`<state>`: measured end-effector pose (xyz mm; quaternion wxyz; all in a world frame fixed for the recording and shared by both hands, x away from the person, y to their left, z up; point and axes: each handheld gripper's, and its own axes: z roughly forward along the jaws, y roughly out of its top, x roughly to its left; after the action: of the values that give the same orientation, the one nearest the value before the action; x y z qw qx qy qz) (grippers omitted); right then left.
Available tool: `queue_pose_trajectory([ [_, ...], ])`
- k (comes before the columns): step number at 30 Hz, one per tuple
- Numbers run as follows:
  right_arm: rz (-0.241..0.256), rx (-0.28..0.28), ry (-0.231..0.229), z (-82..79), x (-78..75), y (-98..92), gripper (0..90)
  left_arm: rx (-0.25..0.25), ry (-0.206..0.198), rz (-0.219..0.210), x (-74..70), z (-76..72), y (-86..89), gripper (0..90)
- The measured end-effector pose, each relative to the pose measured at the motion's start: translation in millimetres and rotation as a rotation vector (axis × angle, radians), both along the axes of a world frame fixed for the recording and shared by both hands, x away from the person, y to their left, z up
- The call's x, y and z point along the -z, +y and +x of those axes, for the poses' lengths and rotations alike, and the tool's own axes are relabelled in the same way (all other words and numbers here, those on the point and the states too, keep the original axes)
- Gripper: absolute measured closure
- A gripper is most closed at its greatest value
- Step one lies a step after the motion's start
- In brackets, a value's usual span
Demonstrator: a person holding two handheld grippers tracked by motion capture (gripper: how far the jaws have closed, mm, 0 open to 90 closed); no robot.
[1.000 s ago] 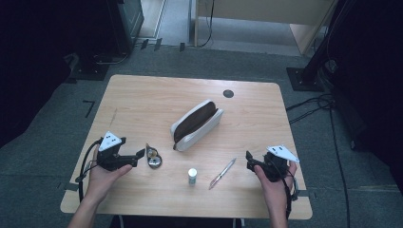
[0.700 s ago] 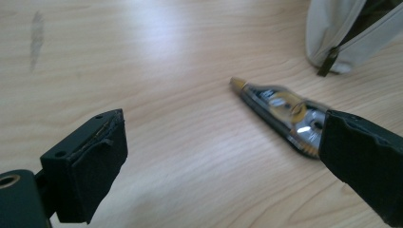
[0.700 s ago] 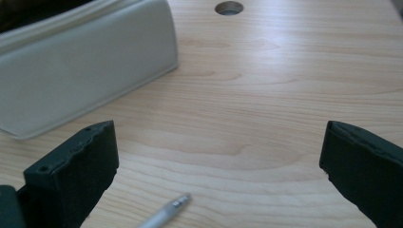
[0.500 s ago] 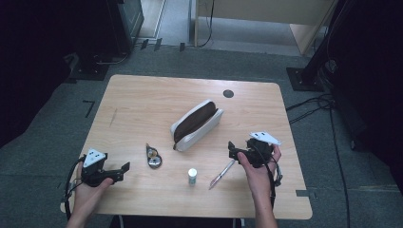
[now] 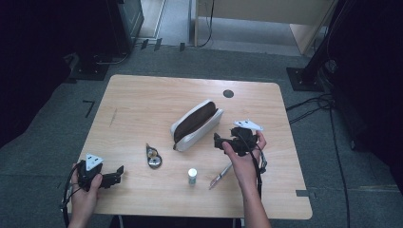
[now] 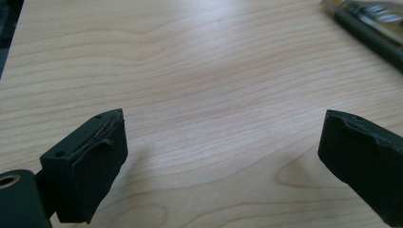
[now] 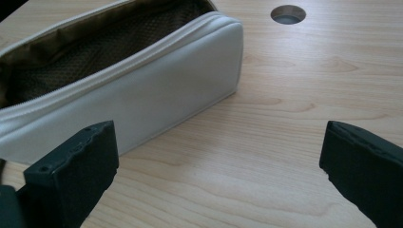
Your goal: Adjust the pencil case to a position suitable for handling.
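Note:
A white pencil case (image 5: pixel 195 124) with a dark lining lies unzipped at the table's middle. My right gripper (image 5: pixel 219 142) sits just right of its near end, open, with nothing between the jaws. In the right gripper view the pencil case (image 7: pixel 142 95) lies ahead on the left, close to the left fingertip (image 7: pixel 90 147) of my right gripper (image 7: pixel 221 137). My left gripper (image 5: pixel 115 175) rests open near the front left edge. In the left gripper view, my left gripper (image 6: pixel 223 128) frames bare wood.
A small round dark and brass object (image 5: pixel 153 156) lies left of the case's near end; its edge (image 6: pixel 370 23) shows far off. A small white bottle (image 5: pixel 192 175) and a pen (image 5: pixel 219 176) lie near the front. A cable hole (image 5: pixel 228 93) is at the back.
My right gripper has moved left and away from the front edge, up to the pencil case. My left gripper has drawn back toward the front left corner, away from the round object.

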<state>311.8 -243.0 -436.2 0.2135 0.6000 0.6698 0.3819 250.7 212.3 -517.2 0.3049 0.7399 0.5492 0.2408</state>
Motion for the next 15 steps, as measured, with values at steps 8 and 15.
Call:
queue_pose_trajectory([
  [8,0.012,-0.004,0.015,12.8,-3.8,10.8,0.0,-0.005,0.017,0.026,1.1,1.4,-2.3,2.8],
  [15,0.004,-0.010,0.023,22.2,-4.4,22.0,0.0,0.016,0.037,-0.002,1.7,2.7,-1.0,2.6],
])
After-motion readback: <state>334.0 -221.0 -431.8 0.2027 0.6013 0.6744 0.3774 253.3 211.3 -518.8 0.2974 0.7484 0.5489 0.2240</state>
